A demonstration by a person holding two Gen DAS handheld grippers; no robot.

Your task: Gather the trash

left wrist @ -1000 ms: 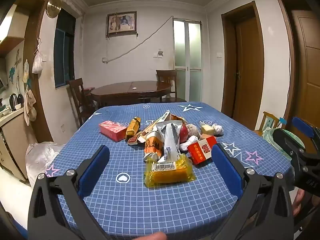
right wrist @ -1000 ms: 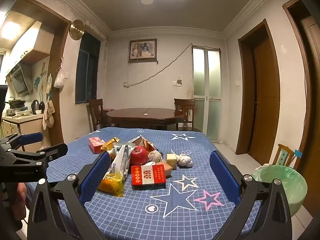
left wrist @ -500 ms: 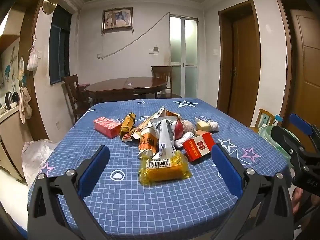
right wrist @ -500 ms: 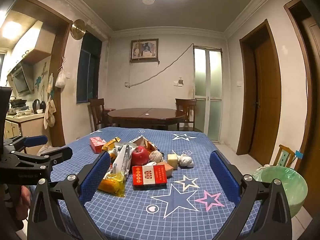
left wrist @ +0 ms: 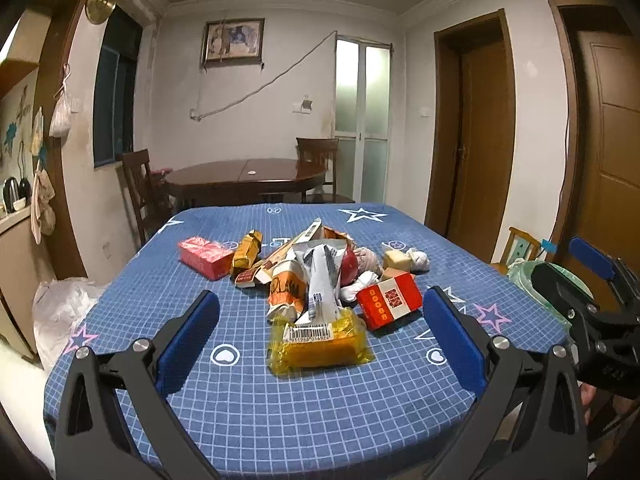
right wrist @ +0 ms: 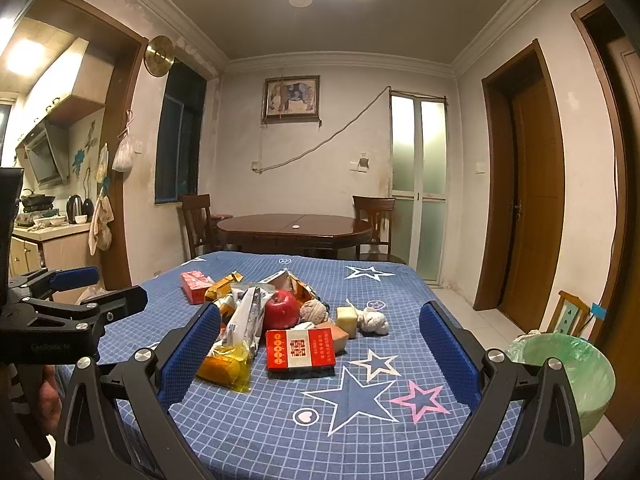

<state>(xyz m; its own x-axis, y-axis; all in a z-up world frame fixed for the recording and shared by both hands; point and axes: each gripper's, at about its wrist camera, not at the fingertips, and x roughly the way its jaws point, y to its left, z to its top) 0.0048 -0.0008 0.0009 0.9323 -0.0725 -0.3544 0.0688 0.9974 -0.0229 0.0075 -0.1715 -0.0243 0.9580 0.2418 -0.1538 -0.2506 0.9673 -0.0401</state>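
Drawn back slightly from the yellow plastic-wrapped packet (left wrist: 318,342) on the blue checked tablecloth (left wrist: 256,404), both tongs spread apart, empty.

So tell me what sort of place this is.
Most likely the dining room of a home: a dark wooden dining table with chairs stands at the back, a kitchen counter with a kettle opens to the left, and a framed picture hangs on the wall.
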